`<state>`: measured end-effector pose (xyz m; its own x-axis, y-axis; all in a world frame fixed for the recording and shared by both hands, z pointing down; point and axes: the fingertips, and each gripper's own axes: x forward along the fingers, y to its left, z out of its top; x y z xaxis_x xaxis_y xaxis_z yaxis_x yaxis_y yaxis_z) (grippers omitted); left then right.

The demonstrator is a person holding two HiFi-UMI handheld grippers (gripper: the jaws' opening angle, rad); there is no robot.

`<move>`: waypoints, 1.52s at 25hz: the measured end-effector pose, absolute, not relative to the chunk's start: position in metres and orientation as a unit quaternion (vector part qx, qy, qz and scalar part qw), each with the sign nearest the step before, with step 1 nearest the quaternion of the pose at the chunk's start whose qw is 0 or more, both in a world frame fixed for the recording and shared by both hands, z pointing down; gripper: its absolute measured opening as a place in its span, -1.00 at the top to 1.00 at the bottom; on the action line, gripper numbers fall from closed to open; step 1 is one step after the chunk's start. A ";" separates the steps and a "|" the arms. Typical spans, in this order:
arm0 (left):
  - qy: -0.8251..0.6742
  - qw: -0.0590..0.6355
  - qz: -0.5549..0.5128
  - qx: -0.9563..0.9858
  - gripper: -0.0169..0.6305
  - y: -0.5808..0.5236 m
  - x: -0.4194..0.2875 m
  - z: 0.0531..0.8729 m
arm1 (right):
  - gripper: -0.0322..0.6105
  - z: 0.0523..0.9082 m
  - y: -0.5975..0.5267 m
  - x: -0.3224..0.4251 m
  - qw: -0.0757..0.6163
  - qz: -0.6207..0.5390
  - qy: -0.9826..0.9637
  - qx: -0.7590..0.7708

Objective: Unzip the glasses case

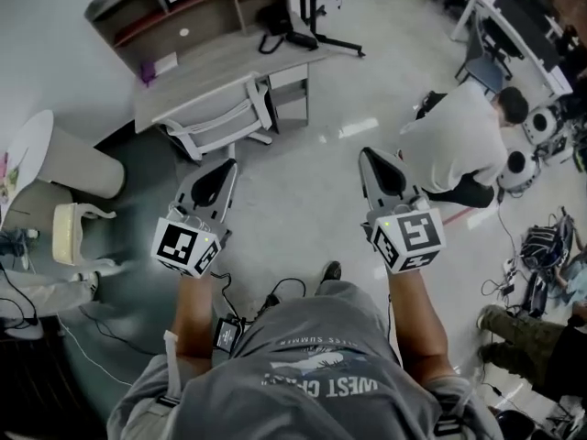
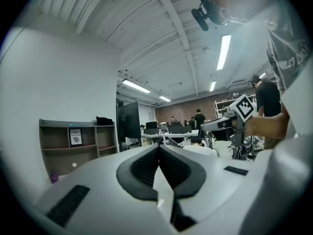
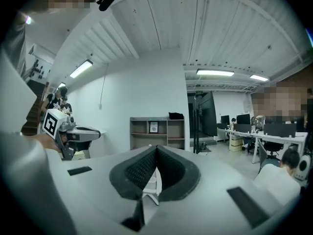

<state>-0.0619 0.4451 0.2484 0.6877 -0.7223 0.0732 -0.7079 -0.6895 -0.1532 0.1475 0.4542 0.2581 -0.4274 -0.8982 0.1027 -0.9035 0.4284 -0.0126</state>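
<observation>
The left gripper (image 1: pixel 223 165) and the right gripper (image 1: pixel 369 153) are held level above the floor (image 1: pixel 312 191), side by side and well apart, pointing toward a desk (image 1: pixel 229 58) with a white chair (image 1: pixel 225 117) at its front edge. Both sets of jaws are closed tip to tip with nothing between them. The glasses case shows in no view; its position cannot be told.

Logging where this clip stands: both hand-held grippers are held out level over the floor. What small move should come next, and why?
Probably turn to find the case first: no glasses case shows in any view. The left hand-held gripper and right hand-held gripper are both shut, empty, over the floor, so nothing can be unzipped yet.
</observation>
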 end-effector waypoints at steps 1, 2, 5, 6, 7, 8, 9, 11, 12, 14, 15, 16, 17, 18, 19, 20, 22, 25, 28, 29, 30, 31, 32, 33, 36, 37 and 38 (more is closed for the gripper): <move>0.393 0.057 -0.067 -0.916 0.95 0.439 -0.053 0.251 | 0.87 0.260 0.445 0.156 0.037 0.036 -0.847 0.529; 0.395 0.058 -0.071 -0.914 0.95 0.433 -0.045 0.253 | 0.87 0.262 0.437 0.163 0.034 0.039 -0.849 0.526; 0.402 0.059 -0.075 -0.911 0.95 0.416 -0.021 0.254 | 0.86 0.265 0.418 0.187 0.031 0.043 -0.853 0.519; 0.403 0.060 -0.076 -0.910 0.95 0.411 -0.013 0.253 | 0.87 0.266 0.414 0.194 0.030 0.045 -0.854 0.517; 0.404 0.061 -0.077 -0.909 0.95 0.406 -0.005 0.252 | 0.87 0.267 0.409 0.201 0.029 0.046 -0.855 0.516; 0.404 0.063 -0.077 -0.909 0.95 0.401 0.003 0.250 | 0.87 0.268 0.406 0.208 0.029 0.048 -0.855 0.516; 0.404 0.064 -0.077 -0.909 0.95 0.395 0.011 0.249 | 0.87 0.269 0.402 0.215 0.028 0.049 -0.855 0.516; 0.399 0.066 -0.077 -0.912 0.95 0.385 0.027 0.246 | 0.87 0.270 0.396 0.226 0.029 0.050 -0.854 0.517; 0.394 0.067 -0.076 -0.913 0.95 0.381 0.036 0.245 | 0.86 0.270 0.394 0.232 0.030 0.049 -0.854 0.517; 0.385 0.068 -0.076 -0.917 0.95 0.375 0.052 0.244 | 0.86 0.273 0.391 0.243 0.031 0.051 -0.852 0.521; 0.380 0.069 -0.077 -0.919 0.95 0.373 0.060 0.244 | 0.87 0.274 0.389 0.248 0.031 0.053 -0.850 0.523; 0.375 0.071 -0.076 -0.921 0.95 0.371 0.066 0.243 | 0.86 0.275 0.388 0.253 0.030 0.055 -0.848 0.526; 0.372 0.072 -0.076 -0.922 0.95 0.368 0.070 0.242 | 0.87 0.276 0.386 0.257 0.030 0.056 -0.847 0.528; 0.371 0.073 -0.074 -0.923 0.95 0.365 0.073 0.242 | 0.87 0.277 0.384 0.260 0.030 0.057 -0.846 0.530; 0.372 0.073 -0.074 -0.922 0.95 0.361 0.074 0.243 | 0.86 0.278 0.381 0.263 0.031 0.057 -0.845 0.531; 0.372 0.072 -0.073 -0.922 0.95 0.358 0.075 0.244 | 0.87 0.278 0.379 0.265 0.032 0.056 -0.844 0.532; 0.371 0.071 -0.071 -0.923 0.95 0.351 0.076 0.245 | 0.87 0.279 0.374 0.268 0.032 0.056 -0.842 0.535; 0.367 0.071 -0.070 -0.925 0.95 0.340 0.077 0.245 | 0.86 0.280 0.363 0.272 0.033 0.059 -0.839 0.540; 0.365 0.070 -0.066 -0.926 0.95 0.321 0.073 0.245 | 0.87 0.283 0.348 0.270 0.037 0.060 -0.835 0.546; 0.363 0.070 -0.066 -0.927 0.95 0.313 0.070 0.245 | 0.87 0.284 0.341 0.268 0.038 0.060 -0.833 0.548; 0.361 0.070 -0.066 -0.928 0.95 0.305 0.067 0.246 | 0.86 0.284 0.334 0.267 0.039 0.059 -0.831 0.551; 0.358 0.070 -0.065 -0.929 0.95 0.296 0.064 0.248 | 0.87 0.285 0.326 0.264 0.041 0.059 -0.829 0.555; 0.356 0.070 -0.063 -0.930 0.95 0.287 0.059 0.250 | 0.87 0.285 0.318 0.261 0.041 0.058 -0.826 0.559; 0.352 0.071 -0.062 -0.931 0.95 0.278 0.053 0.250 | 0.87 0.286 0.309 0.258 0.041 0.057 -0.823 0.563; 0.350 0.073 -0.055 -0.932 0.95 0.244 0.028 0.248 | 0.87 0.286 0.279 0.240 0.041 0.057 -0.815 0.576; 0.351 0.071 -0.053 -0.932 0.95 0.232 0.018 0.248 | 0.86 0.286 0.269 0.233 0.042 0.057 -0.813 0.578; 0.351 0.069 -0.050 -0.932 0.95 0.219 0.008 0.247 | 0.87 0.286 0.258 0.225 0.044 0.057 -0.811 0.580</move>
<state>0.0078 0.2193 0.2472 0.7484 -0.6616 0.0454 -0.6477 -0.7439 -0.1646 0.2248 0.2580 0.2859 -0.3223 -0.9365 0.1383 -0.9466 0.3196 -0.0420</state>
